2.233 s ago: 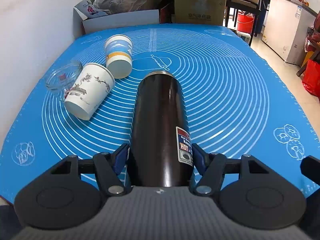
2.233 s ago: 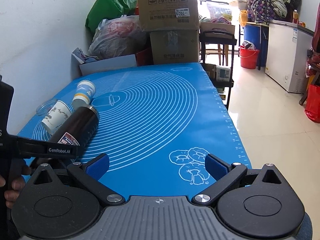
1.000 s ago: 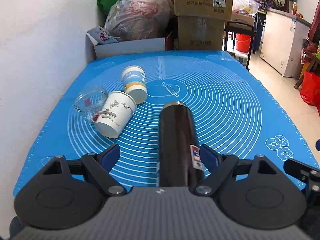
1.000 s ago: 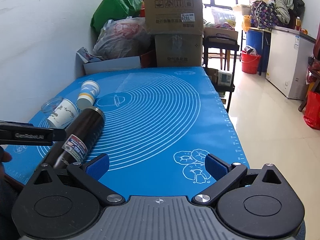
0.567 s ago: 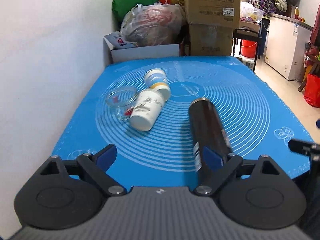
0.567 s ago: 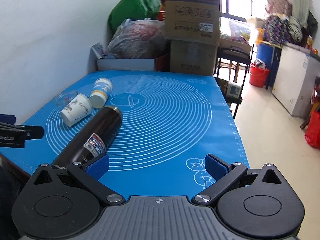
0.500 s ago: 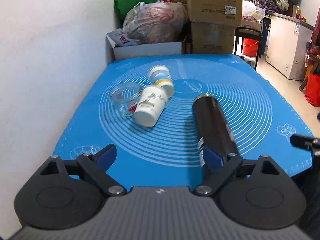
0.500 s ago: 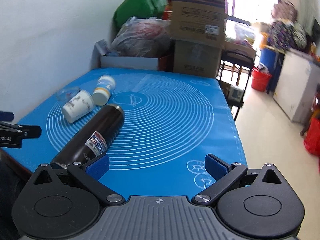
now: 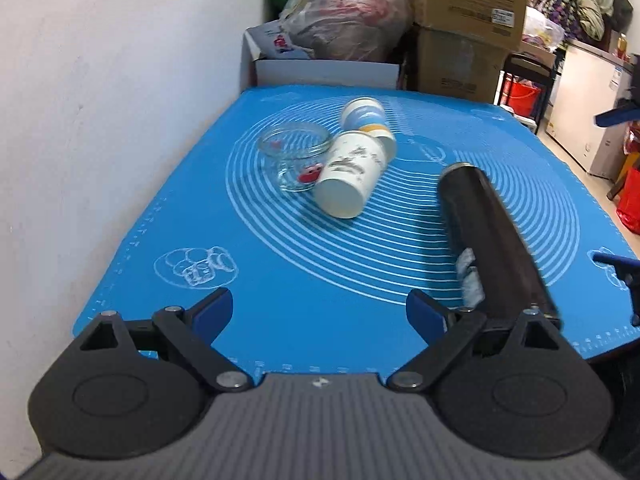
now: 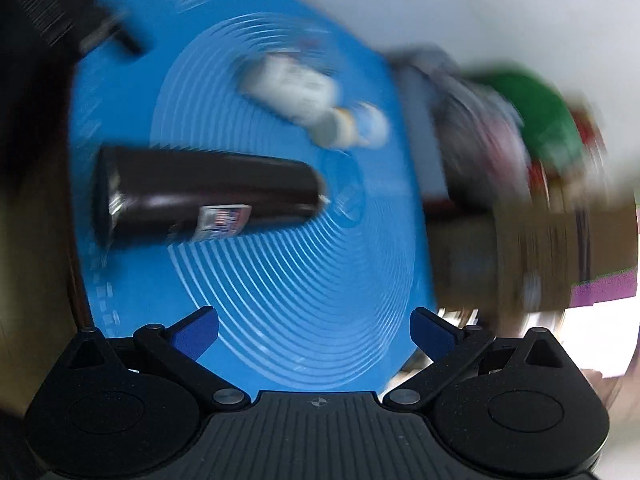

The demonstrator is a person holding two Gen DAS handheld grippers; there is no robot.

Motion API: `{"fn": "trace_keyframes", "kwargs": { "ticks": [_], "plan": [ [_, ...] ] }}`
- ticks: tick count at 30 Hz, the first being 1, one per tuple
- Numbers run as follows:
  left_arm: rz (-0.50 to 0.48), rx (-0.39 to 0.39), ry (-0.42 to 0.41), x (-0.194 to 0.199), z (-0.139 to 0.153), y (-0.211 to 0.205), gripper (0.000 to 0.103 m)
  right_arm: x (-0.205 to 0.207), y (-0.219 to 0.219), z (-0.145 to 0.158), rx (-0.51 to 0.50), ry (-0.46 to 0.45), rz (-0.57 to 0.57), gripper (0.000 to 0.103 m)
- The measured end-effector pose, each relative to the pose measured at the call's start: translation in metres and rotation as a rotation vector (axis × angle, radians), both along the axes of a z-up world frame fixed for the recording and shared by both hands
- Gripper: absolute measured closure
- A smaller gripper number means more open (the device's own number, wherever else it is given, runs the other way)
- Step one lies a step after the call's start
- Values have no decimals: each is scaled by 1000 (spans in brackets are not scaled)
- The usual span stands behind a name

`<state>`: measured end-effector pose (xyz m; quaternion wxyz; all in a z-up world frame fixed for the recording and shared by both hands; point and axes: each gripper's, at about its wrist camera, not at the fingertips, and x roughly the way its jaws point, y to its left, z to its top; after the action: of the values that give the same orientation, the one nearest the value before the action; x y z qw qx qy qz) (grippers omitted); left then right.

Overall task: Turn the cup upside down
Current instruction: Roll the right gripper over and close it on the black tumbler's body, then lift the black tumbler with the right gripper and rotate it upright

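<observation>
A tall dark brown flask cup (image 9: 490, 236) lies on its side on the blue mat (image 9: 280, 312), free of both grippers; it also shows in the blurred right wrist view (image 10: 208, 196). My left gripper (image 9: 319, 312) is open and empty at the mat's near edge, left of the flask. My right gripper (image 10: 314, 330) is open and empty, rolled about a quarter turn, above the mat. A white paper cup with a floral print (image 9: 352, 178) lies on its side. A blue-and-white paper cup (image 9: 366, 120) lies behind it. A clear glass cup (image 9: 294, 158) stands upright at their left.
A white wall runs along the mat's left side. A white box (image 9: 326, 72), a plastic bag (image 9: 348, 28) and stacked cardboard boxes (image 9: 468, 24) crowd the far end. A white chest freezer (image 9: 588, 92) stands on the floor to the right.
My left gripper opened, let go of the flask and drew back to the left. My right gripper rolled sharply and swung over the mat; its view is now blurred.
</observation>
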<state>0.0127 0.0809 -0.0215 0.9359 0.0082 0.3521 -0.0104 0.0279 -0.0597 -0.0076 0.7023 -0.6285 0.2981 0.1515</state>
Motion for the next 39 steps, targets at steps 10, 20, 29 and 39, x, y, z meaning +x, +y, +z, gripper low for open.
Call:
{"fn": "trace_keyframes", "kwargs": {
  "ticks": [10,20,29,39],
  "plan": [
    [47,-32,-13,10,-12,33,10,-12,40,-68,-710,30,672,0],
    [41,-47,-12,13,-22,43,10,4,26,-127,-1142,69,957,7],
    [39,-47,-15,14,-24,45,10,18,33,-151,-1188,143,977,37],
    [46,-55,-11,14,-25,46,10,26,51,-137,-1067,227,914,39]
  ]
}}
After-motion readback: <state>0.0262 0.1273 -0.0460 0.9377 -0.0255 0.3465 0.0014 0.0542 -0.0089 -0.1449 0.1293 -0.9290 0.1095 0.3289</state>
